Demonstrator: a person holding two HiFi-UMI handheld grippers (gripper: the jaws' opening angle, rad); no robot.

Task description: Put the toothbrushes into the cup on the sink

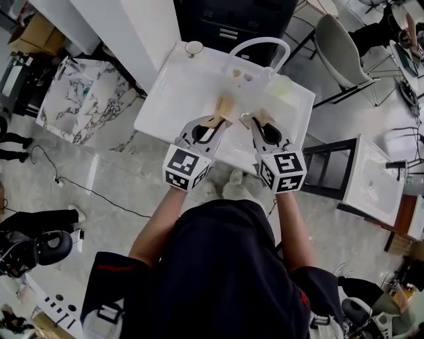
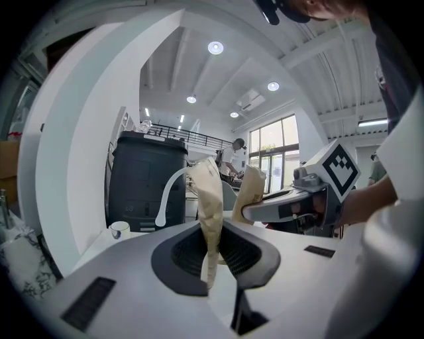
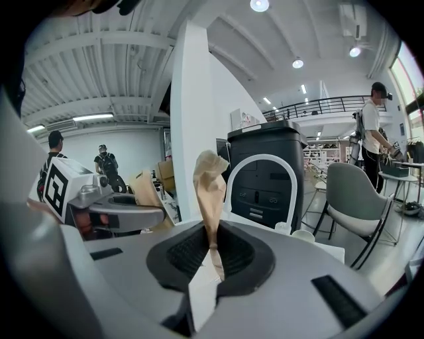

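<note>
Both grippers hang over the basin of a white sink (image 1: pixel 165 99). My left gripper (image 1: pixel 222 119) is shut on a tan, paper-like packet (image 1: pixel 226 106), perhaps a wrapped toothbrush. That packet (image 2: pixel 207 192) stands upright between the pads of the left gripper (image 2: pixel 213 246). My right gripper (image 1: pixel 254 122) is shut on a second tan packet (image 1: pixel 264 117), which rises upright (image 3: pixel 211 185) from the right gripper (image 3: pixel 213 250). The two packets stand side by side, a little apart. A small white cup (image 1: pixel 194 48) sits on the sink's far left corner, beyond the left gripper. An arched white faucet (image 1: pixel 260 45) stands at the back.
A black cabinet (image 1: pixel 232 20) stands behind the sink and a grey chair (image 1: pixel 341 46) to its right. A marble slab (image 1: pixel 79 99) lies at the left. At the right are a black frame (image 1: pixel 328 169) and another white basin (image 1: pixel 374 179). People stand in the background.
</note>
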